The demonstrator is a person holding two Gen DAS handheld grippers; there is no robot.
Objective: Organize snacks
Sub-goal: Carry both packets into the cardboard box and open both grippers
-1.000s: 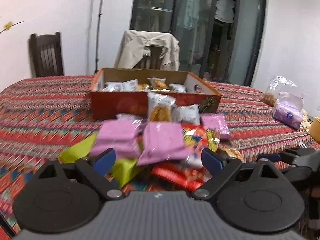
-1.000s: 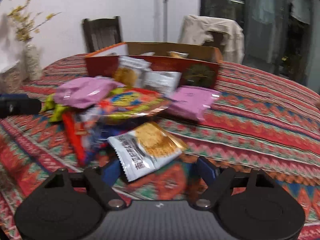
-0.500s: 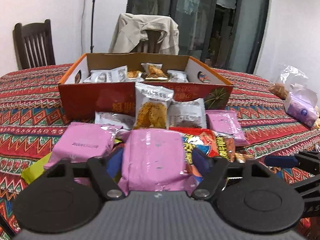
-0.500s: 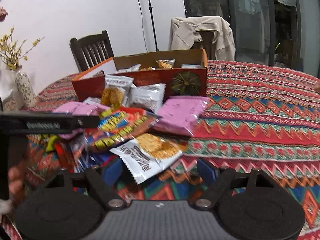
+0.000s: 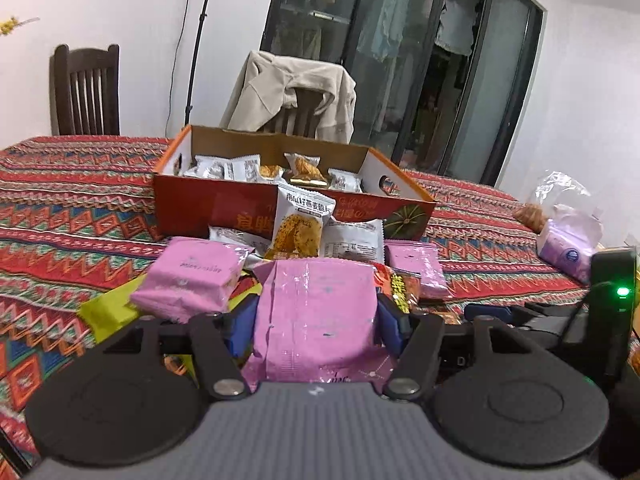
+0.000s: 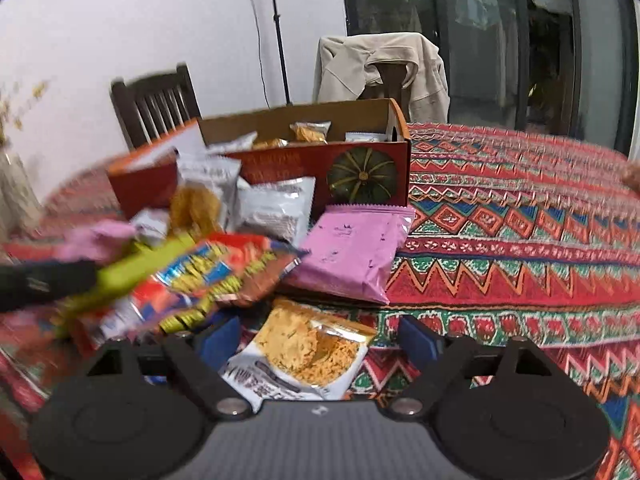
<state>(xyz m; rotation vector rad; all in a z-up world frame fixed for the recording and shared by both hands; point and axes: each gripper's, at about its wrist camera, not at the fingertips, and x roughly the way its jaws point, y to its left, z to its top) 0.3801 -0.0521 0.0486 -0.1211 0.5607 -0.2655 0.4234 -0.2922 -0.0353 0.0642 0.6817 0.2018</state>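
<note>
My left gripper (image 5: 318, 320) is shut on a pink snack packet (image 5: 316, 312), with both blue pads pressed on its sides. Ahead lies a pile of snacks: another pink packet (image 5: 192, 276), white cracker packets (image 5: 300, 220) and a yellow-green packet (image 5: 108, 308). Behind them stands the red cardboard box (image 5: 200, 204), with several packets inside. My right gripper (image 6: 318, 340) is opening; a white cracker packet (image 6: 304, 356) lies between its fingers on the cloth, not pressed. A pink packet (image 6: 352, 256) and a red-and-yellow bag (image 6: 224, 276) lie ahead of it, before the box (image 6: 280, 164).
A patterned tablecloth (image 6: 520, 240) covers the table. A purple tissue pack (image 5: 568, 248) and a clear plastic bag (image 5: 560, 192) sit at the right. Behind the table stand a dark wooden chair (image 5: 86, 88) and a chair draped with a beige jacket (image 5: 292, 92).
My left gripper moved in around the pink packet and shut on it. My right gripper came forward over the white cracker packet, which now sits deeper between its fingers.
</note>
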